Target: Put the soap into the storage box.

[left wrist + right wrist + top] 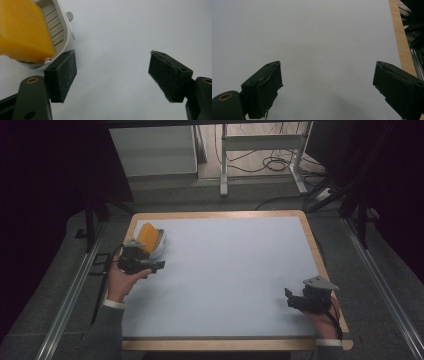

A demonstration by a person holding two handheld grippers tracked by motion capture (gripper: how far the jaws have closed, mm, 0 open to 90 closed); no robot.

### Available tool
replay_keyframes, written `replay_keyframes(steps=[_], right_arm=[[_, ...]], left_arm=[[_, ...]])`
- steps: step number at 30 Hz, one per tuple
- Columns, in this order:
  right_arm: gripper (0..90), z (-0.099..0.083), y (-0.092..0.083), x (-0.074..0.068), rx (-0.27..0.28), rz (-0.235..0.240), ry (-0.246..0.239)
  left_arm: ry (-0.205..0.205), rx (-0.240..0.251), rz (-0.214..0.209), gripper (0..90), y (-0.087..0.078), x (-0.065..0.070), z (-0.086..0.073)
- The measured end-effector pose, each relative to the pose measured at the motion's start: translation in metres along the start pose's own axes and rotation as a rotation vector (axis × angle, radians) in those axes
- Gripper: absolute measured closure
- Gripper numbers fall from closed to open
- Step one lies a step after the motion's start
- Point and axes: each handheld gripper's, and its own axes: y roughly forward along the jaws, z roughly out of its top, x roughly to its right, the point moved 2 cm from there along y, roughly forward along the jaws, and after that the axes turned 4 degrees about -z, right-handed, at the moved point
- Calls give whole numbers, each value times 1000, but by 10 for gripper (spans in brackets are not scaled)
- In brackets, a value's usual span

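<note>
An orange block leans in a white slotted holder near the table's far left corner. Just in front of it, my left gripper is open with nothing between its jaws. In the left gripper view the orange block and the white holder lie up and to the left of the left jaw, and the left gripper stands wide over bare tabletop. My right gripper rests near the table's front right, open and empty. The right gripper faces plain white tabletop.
The table has a white top with a wooden rim along its sides. Beyond the far edge stand a white metal frame and loose cables on the floor. Dark rails run along both sides.
</note>
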Motion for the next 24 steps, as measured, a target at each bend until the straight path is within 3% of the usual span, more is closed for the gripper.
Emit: replay_keyframes(steps=[8, 11, 15, 24], right_arm=[[86, 0, 1, 0, -3, 1, 0], [86, 0, 0, 1, -1, -1, 1], [86, 0, 1, 0, -2, 0, -1], [86, -1, 3, -1, -12, -5, -5]], left_arm=[[-11, -21, -39, 225, -7, 12, -27], [-44, 24, -65, 233, -13, 15, -35], [-49, 17, -77, 232, -8, 19, -45], [-38, -18, -77, 220, 0, 20, -50]])
